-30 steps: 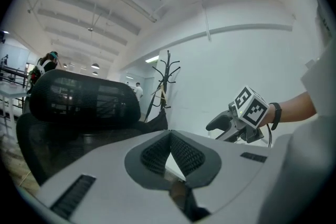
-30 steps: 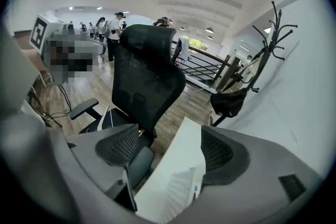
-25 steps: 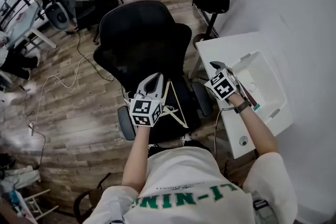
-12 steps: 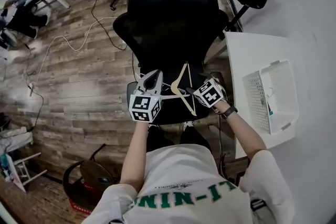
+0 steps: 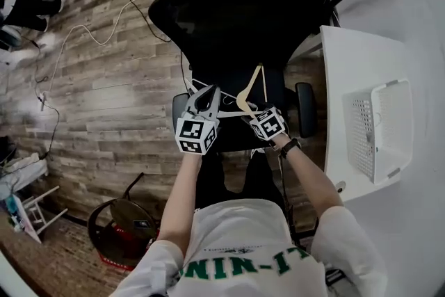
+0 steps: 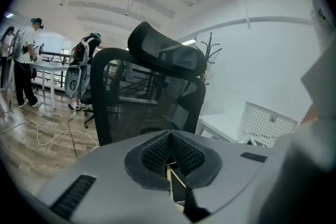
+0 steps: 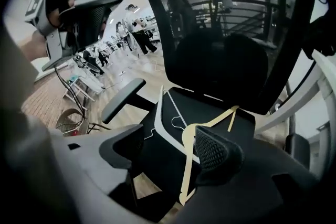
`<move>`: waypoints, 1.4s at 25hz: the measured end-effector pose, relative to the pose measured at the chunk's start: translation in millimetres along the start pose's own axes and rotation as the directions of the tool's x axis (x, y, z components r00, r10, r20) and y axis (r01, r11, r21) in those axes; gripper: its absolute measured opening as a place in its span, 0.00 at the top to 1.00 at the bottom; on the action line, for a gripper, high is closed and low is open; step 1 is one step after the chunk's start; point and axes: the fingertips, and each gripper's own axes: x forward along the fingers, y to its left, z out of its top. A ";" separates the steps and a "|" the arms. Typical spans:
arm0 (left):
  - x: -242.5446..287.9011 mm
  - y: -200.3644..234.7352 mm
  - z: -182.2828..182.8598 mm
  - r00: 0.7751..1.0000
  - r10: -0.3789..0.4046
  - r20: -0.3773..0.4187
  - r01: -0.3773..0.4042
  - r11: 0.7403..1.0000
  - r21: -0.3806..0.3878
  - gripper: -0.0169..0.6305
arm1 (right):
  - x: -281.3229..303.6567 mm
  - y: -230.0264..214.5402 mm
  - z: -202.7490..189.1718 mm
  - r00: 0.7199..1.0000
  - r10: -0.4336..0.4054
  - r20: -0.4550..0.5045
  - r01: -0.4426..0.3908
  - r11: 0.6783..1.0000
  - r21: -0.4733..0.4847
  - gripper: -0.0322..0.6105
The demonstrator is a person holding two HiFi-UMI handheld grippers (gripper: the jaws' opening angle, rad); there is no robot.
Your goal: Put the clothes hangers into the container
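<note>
Two hangers, neither yet moved: a cream hanger (image 5: 250,89) and a white hanger (image 7: 157,105) lie overlapping on the seat of the black chair (image 5: 243,3), straight ahead of me

None shows in the basket (image 5: 359,130), which stands on the white table (image 5: 348,66) well off to the right; what I see of its inside looks bare

Right gripper (image 7: 170,136): over the seat and tipped steeply down. Its jaws are apart and have just been closing in. The cream hanger's arm runs between them, just beside the right pad, with the left pad well clear of it, so there is no grip yet

Left gripper (image 6: 169,139): just left of the right one, above the white hanger, jaws together. A pale sliver shows in the slot under the pads, and I cannot tell whether it is pinched

Progress, by my reckoning: near the start, with the first pick under way

Left to do: clamp the cream hanger, carry it right to the basket and drop it in, then do the same with the white one
</note>
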 end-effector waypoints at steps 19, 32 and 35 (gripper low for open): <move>112.3 43.1 -150.8 0.991 -0.024 -0.132 0.013 0.996 -0.089 0.95 | 196.2 -72.9 -112.7 0.985 -0.140 -0.099 0.164 0.941 0.296 0.55; 111.7 45.5 -157.8 0.990 -0.026 -0.138 0.009 0.992 -0.124 0.95 | 209.3 -48.2 -107.6 0.997 -0.047 -0.054 0.058 0.973 0.224 0.72; 112.7 42.5 -155.6 0.990 -0.034 -0.140 0.017 0.993 -0.120 0.95 | 199.5 -52.5 -96.6 0.997 -0.073 -0.019 0.076 0.970 0.231 0.72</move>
